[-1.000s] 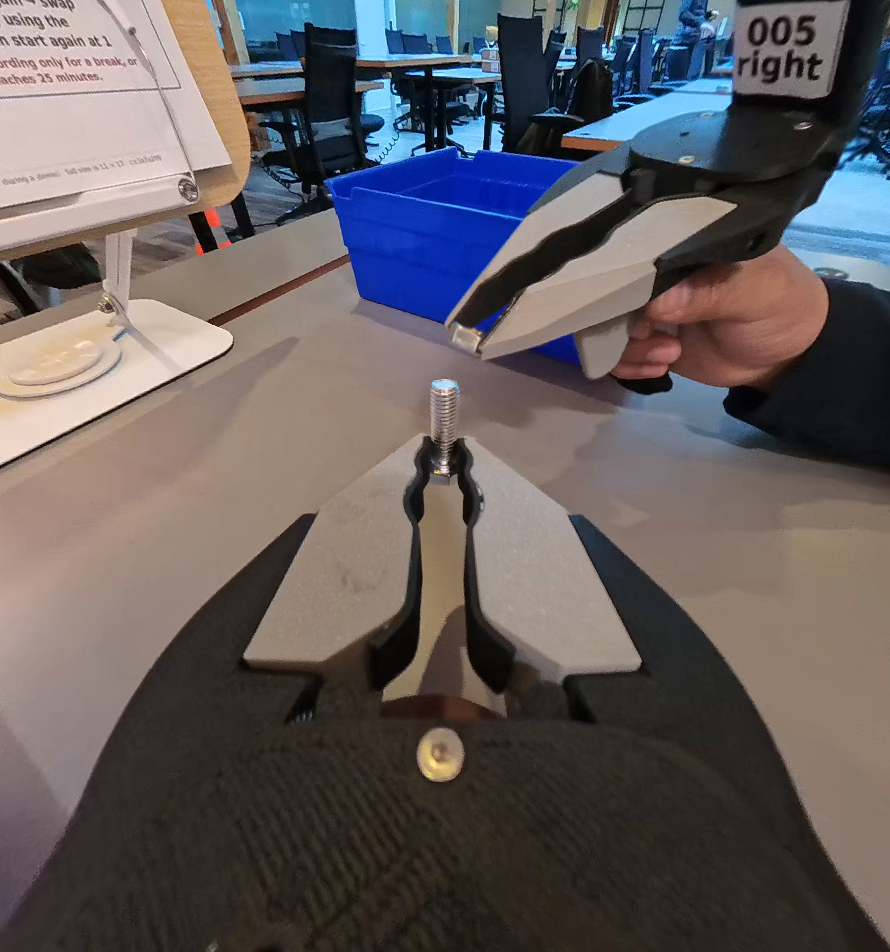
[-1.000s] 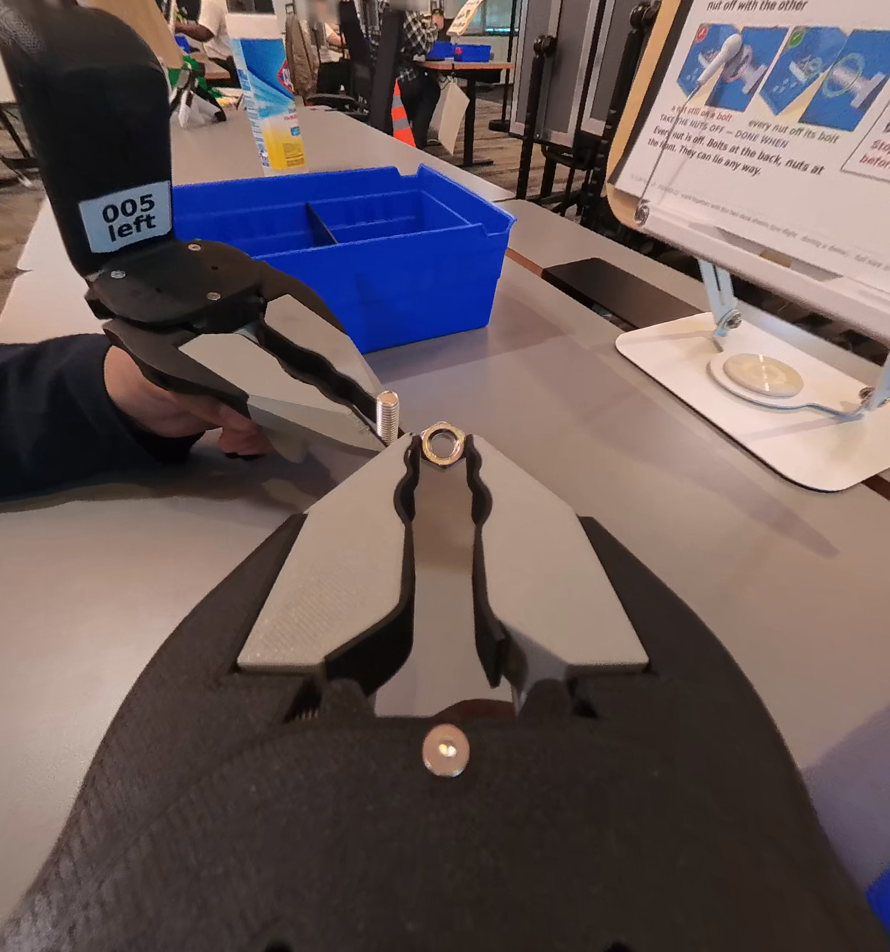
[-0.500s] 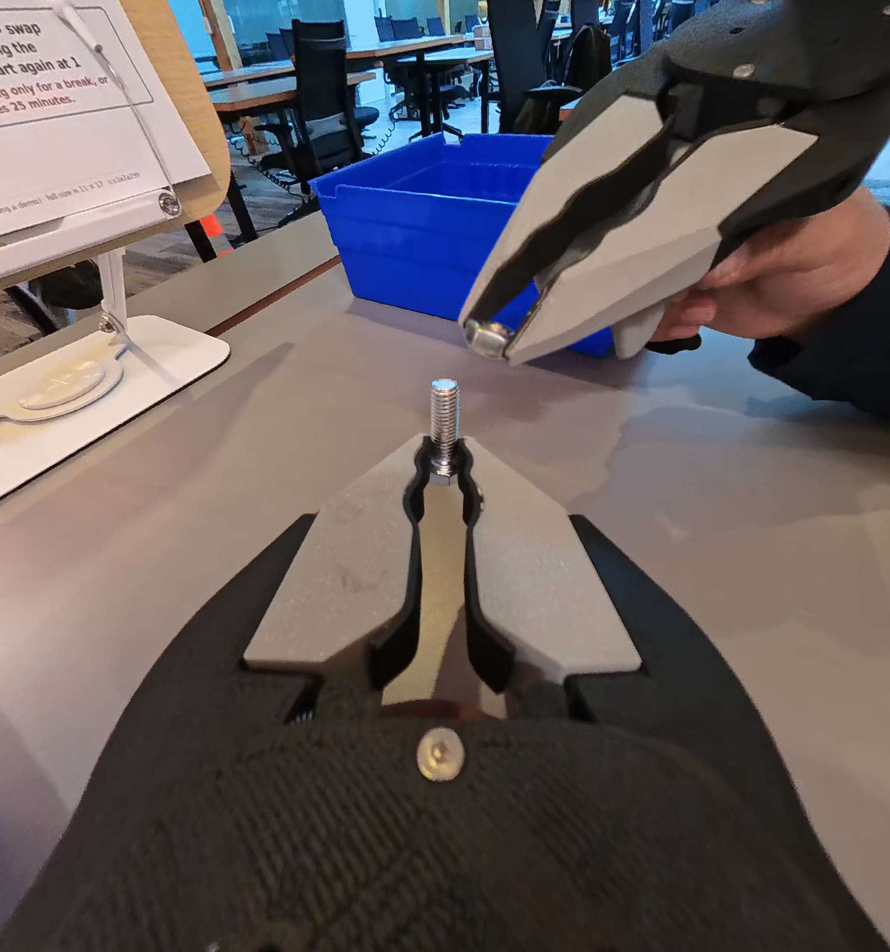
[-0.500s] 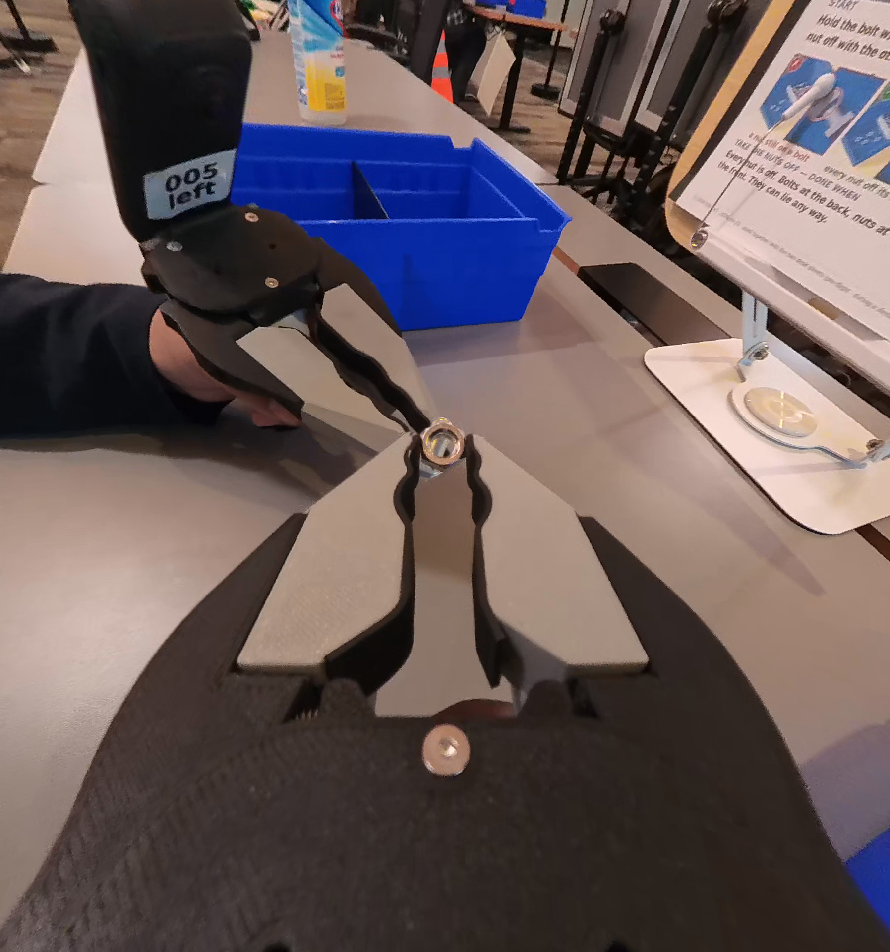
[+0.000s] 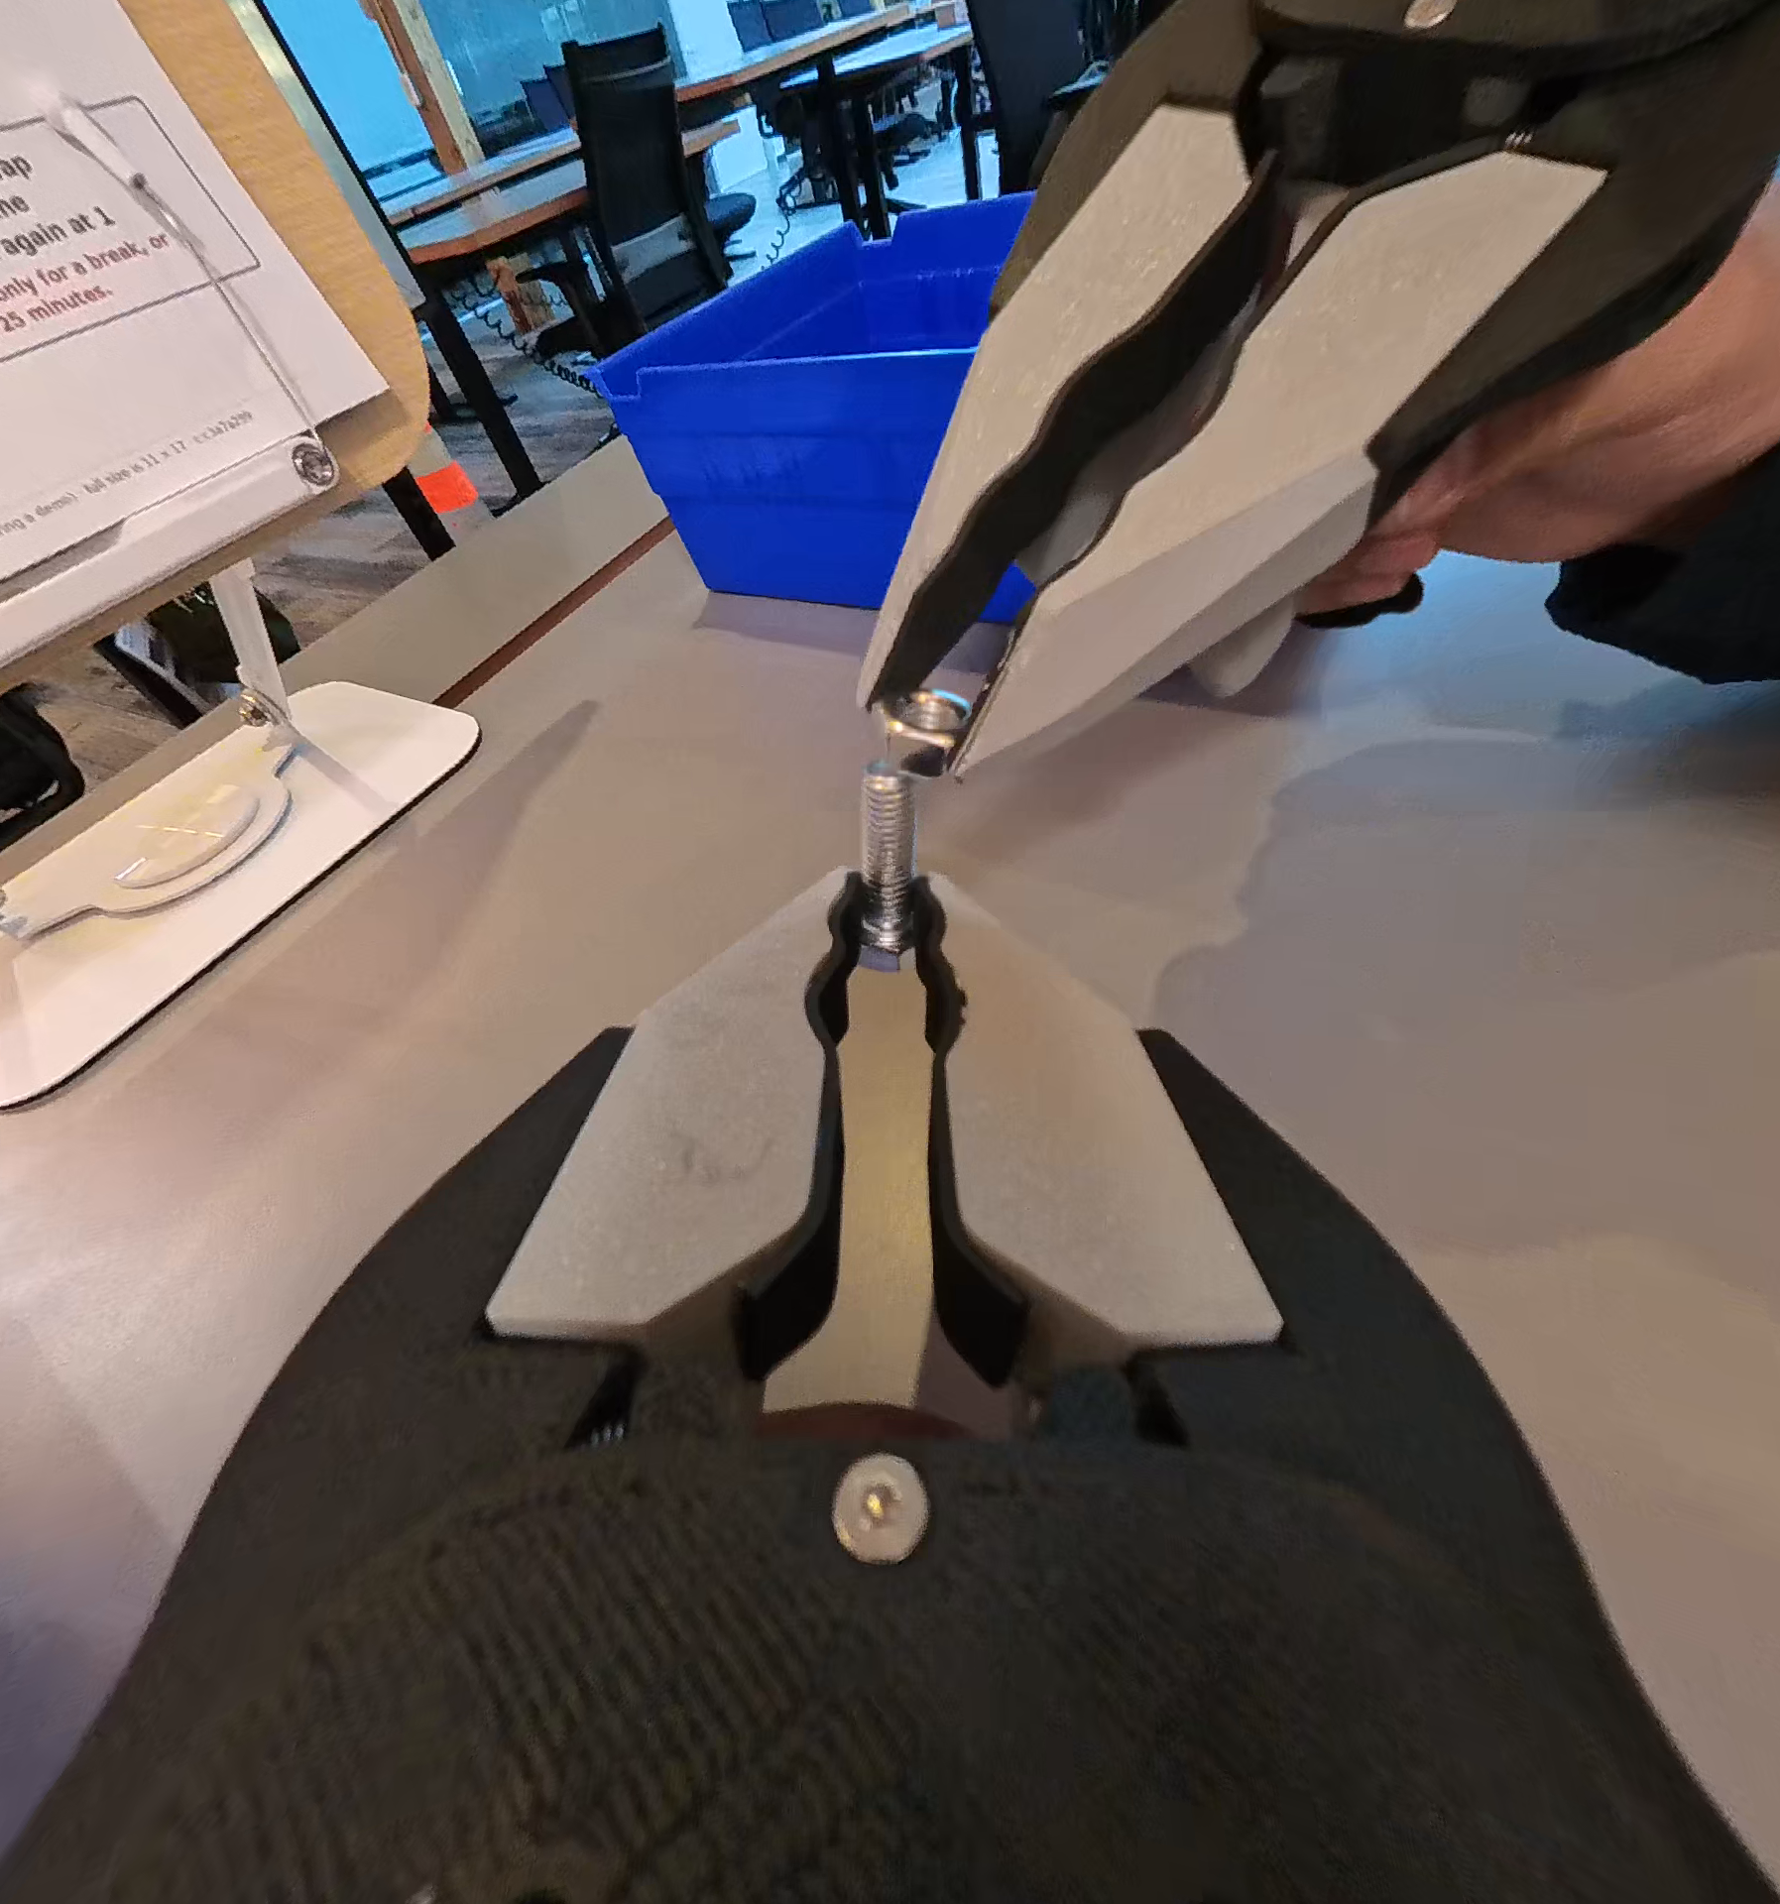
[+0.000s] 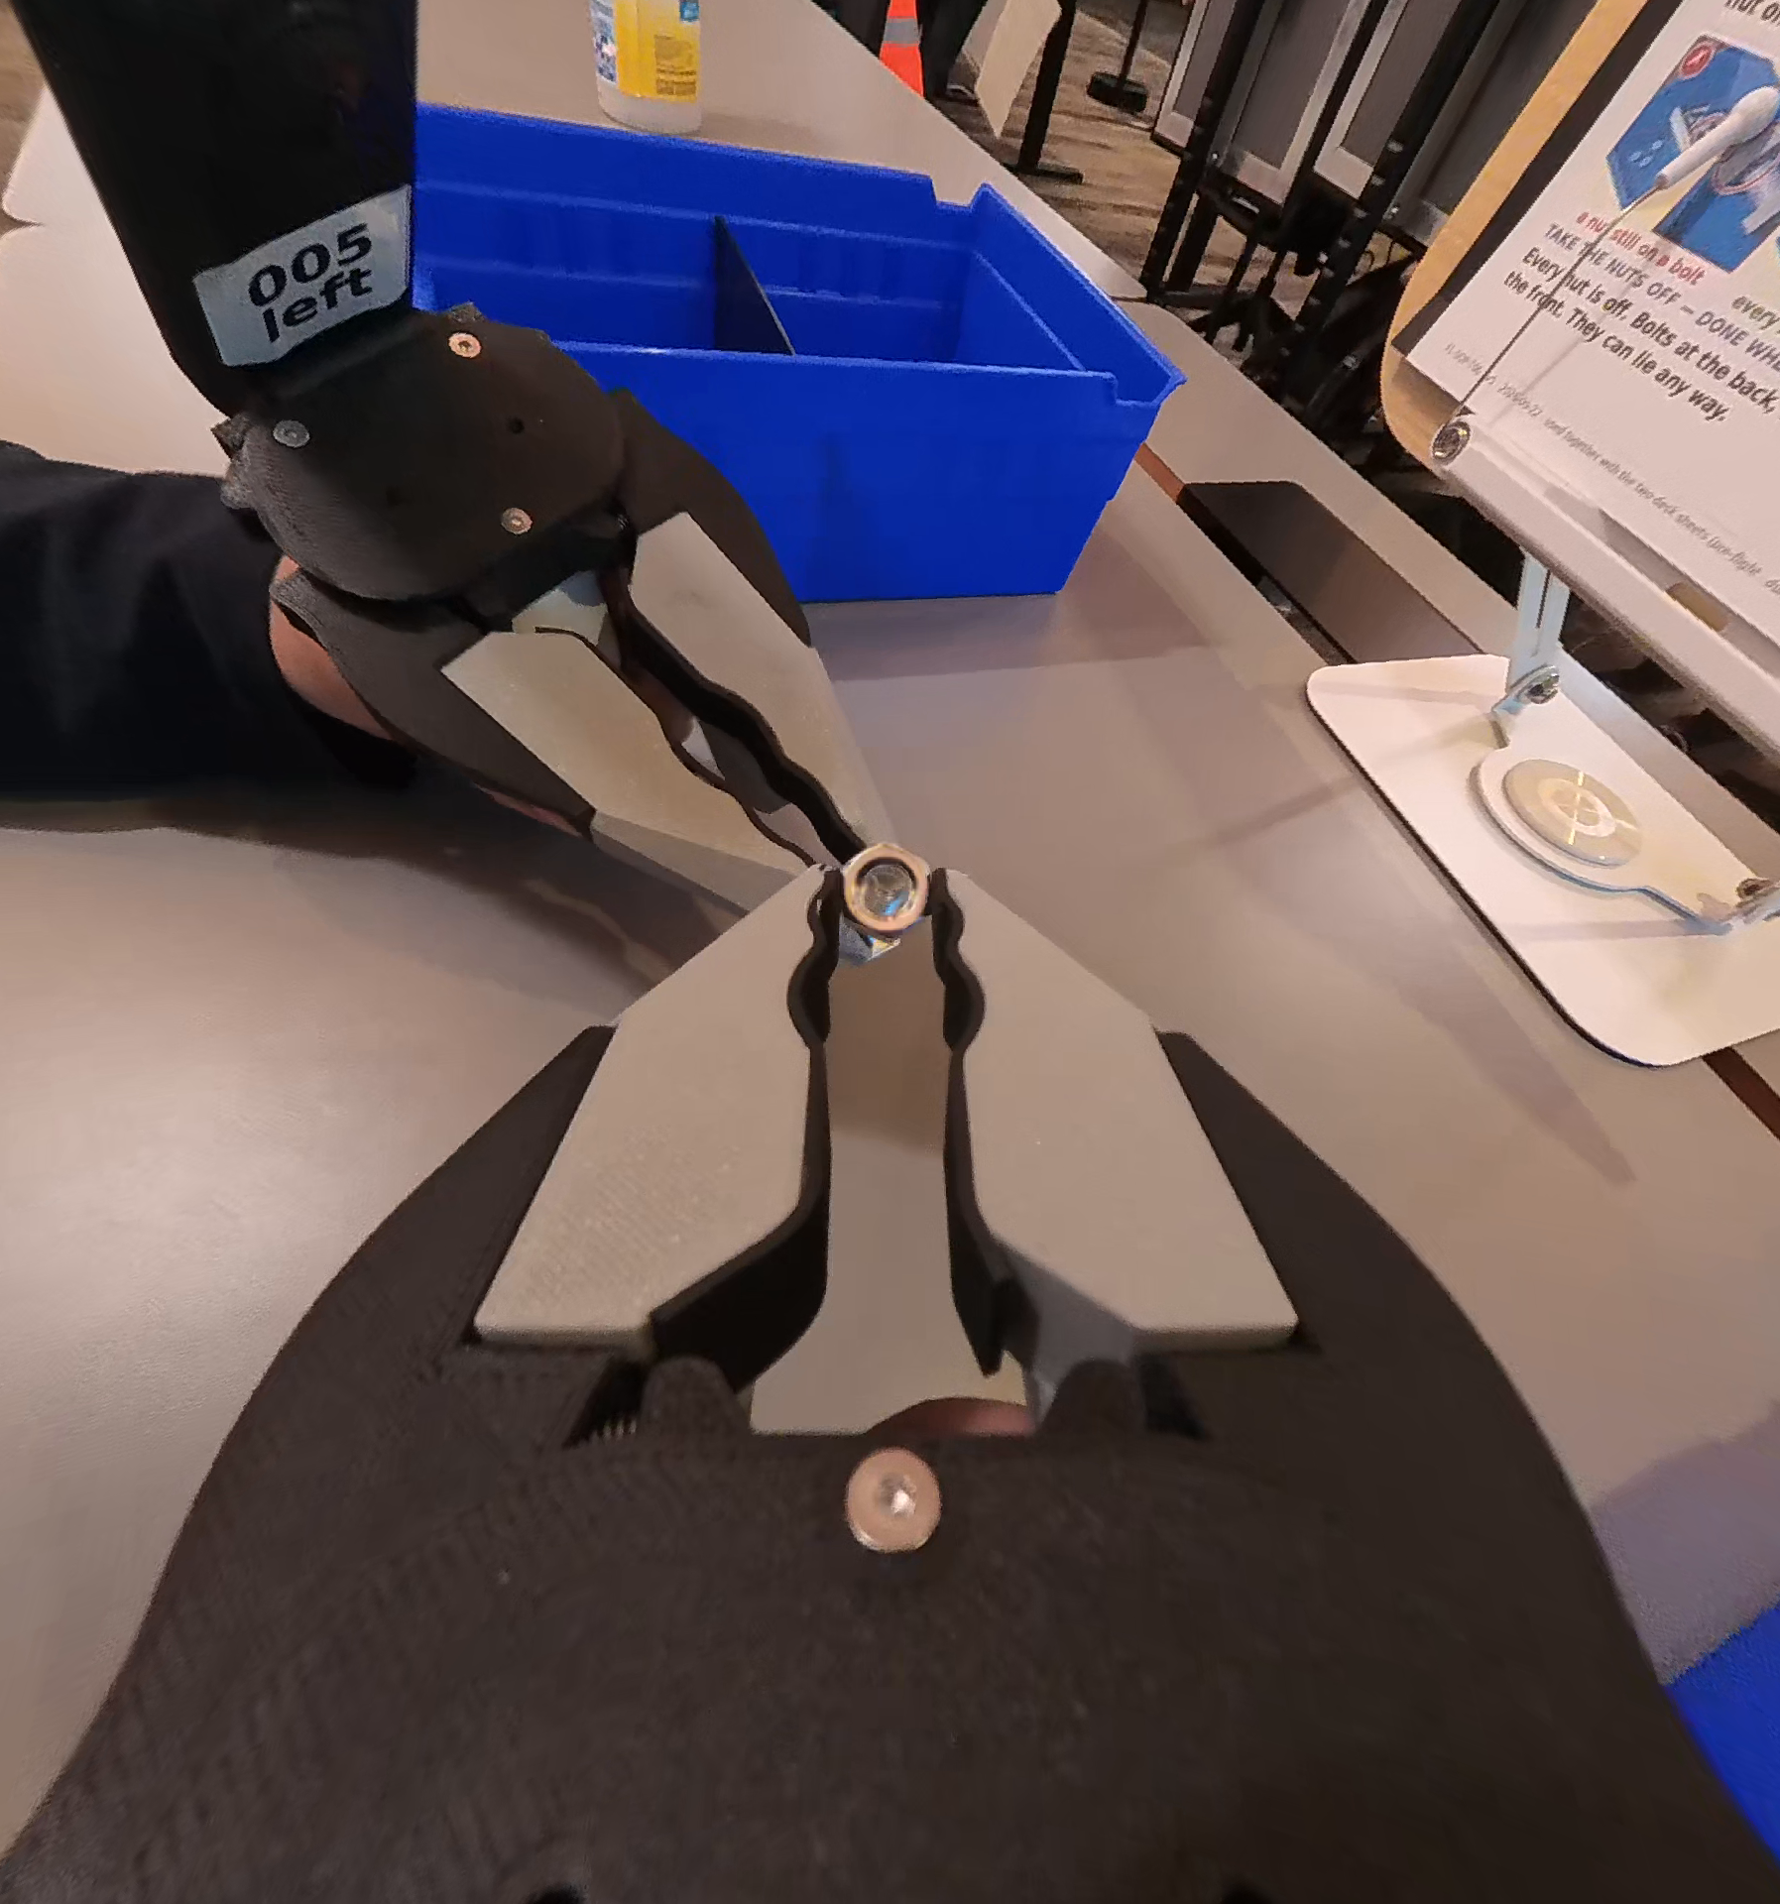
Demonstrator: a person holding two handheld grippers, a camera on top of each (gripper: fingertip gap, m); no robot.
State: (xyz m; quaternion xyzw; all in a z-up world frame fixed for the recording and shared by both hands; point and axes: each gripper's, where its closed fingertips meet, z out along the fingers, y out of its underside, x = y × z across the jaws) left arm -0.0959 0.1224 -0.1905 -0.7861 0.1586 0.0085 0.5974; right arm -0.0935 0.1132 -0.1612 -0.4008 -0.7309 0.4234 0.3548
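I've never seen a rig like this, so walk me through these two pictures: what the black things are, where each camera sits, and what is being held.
A person holds a handheld two-finger tool in each hand; a camera on each looks along its fingers. In the left wrist view, the left tool grips a bolt upright, thread upward. The right tool comes in from above, holding a hex nut right at the bolt's tip. The right wrist view looks down through that nut. Both hover over a grey table, with a blue divided bin and a sign stand nearby.

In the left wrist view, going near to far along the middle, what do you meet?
Left tongs gripping a silver threaded bolt → silver hex nut pinched in the right tongs → blue plastic bin → dark office chair.
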